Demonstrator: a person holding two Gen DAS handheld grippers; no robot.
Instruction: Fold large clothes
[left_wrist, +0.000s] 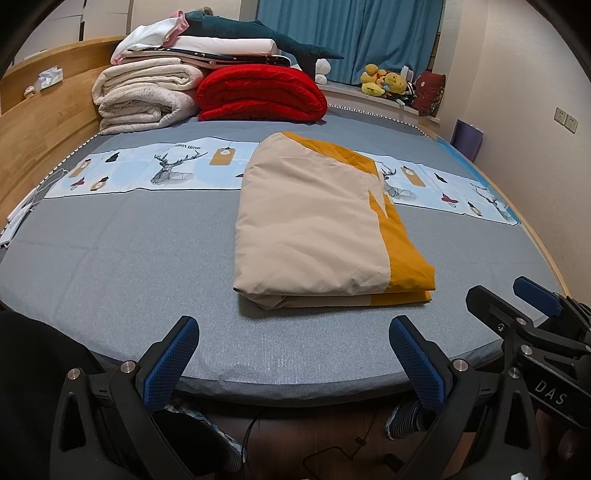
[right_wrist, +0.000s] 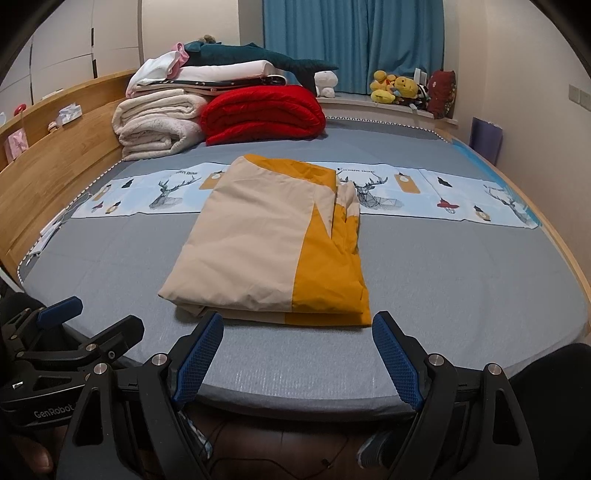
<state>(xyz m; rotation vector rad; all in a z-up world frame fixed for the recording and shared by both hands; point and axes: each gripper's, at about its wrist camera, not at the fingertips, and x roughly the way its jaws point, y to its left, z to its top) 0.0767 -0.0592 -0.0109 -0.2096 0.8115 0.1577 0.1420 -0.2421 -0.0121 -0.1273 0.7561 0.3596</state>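
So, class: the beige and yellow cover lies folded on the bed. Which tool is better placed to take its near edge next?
Right, probably. The right tool is open, with the folded cover and its near edge straight ahead of it. The left tool, also open, sits further left of the cover.

Both claws are held level and side by side, pointed forward. The left claw (left_wrist: 293, 332) is spread wide, nothing gripped between its blue pads (left_wrist: 171, 363). The right claw (right_wrist: 297, 326) is likewise spread and empty (its blue pads (right_wrist: 397, 363) well apart). Each claw is seen at the edge of the other's view.
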